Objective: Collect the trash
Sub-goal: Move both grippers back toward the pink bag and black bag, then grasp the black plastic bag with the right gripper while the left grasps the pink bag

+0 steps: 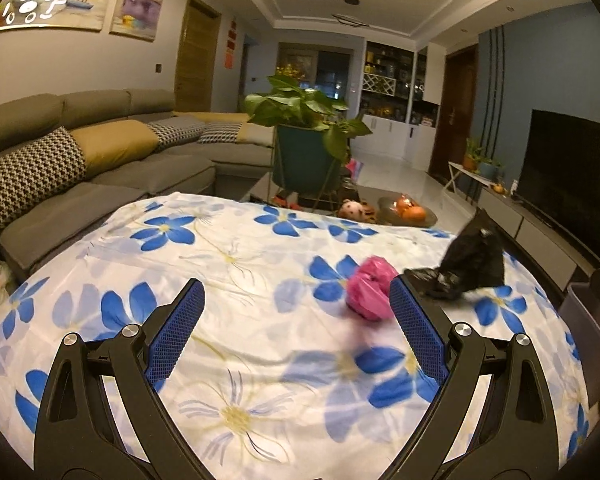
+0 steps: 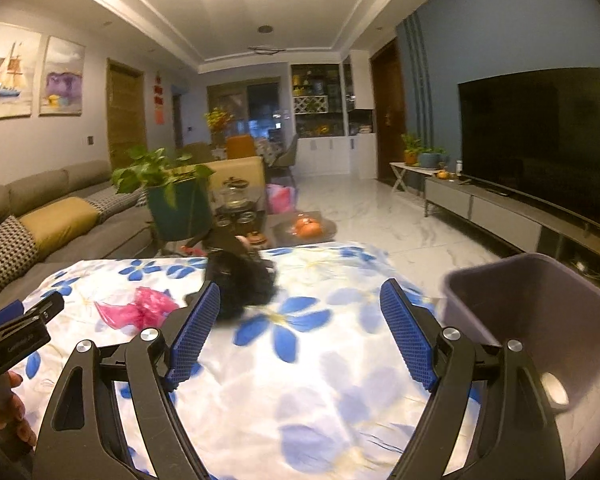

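Left gripper (image 1: 296,304) jaws spread wide, empty; the pink bag (image 1: 370,294) lies just beyond its right jaw tip on the flowered surface (image 1: 228,248). Right gripper (image 2: 300,304) jaws equally wide, empty; the black bag (image 2: 240,280) sits at its left jaw tip, the purple bin (image 2: 540,312) right of the jaws.

Pink bag (image 1: 370,294): blurred, its three-o'clock edge hidden behind my left hand-held gripper's finger (image 1: 418,330).
Black bag (image 2: 240,280): smeared, shape unclear.
Purple bin (image 2: 540,320): cut off at three o'clock.

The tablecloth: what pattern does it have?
White tablecloth with blue flowers, clearest in the left wrist view.
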Tool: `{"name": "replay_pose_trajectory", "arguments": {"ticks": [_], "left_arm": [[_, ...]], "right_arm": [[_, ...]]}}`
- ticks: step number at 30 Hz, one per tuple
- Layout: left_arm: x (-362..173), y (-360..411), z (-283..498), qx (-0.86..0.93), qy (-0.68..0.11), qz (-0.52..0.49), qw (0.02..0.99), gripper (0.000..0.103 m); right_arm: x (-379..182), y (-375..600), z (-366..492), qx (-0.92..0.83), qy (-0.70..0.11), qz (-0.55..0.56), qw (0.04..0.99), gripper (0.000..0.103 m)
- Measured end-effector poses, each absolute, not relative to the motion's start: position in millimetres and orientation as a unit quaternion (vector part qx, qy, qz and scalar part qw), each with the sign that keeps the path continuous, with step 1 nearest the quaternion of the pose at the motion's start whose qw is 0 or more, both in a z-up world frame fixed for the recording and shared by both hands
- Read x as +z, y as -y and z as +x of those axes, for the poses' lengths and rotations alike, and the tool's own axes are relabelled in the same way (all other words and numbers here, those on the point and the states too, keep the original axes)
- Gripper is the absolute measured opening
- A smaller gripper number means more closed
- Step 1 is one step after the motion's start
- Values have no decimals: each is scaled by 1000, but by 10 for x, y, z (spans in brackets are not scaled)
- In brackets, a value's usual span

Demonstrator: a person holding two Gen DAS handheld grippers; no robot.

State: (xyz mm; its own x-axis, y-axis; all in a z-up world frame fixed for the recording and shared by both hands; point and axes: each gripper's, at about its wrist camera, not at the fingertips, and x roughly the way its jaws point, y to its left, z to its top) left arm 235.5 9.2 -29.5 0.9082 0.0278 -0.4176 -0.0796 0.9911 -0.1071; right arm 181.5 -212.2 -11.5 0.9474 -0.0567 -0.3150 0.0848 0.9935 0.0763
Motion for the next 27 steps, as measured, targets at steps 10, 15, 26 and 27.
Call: {"name": "replay_pose_trajectory", "arguments": {"ticks": [10, 15, 26, 27], "left_arm": [[-271, -231, 2606, 41, -210, -68, 975, 92], [-271, -338, 2759, 57, -205, -77, 974, 92], [-415, -289, 2863, 10, -212, -87, 973, 92], [-409, -256, 2863, -1, -211, -85, 974, 92]], "right_arm": [[-230, 1753, 2540, -16, -184, 15, 983, 88], [-313, 1643, 2810, -17, -194, 6, 981, 89], [-487, 1645, 3228, -4, -239, 27, 971, 71], [-506, 1618, 3249, -1, -245, 21, 969, 59]]}}
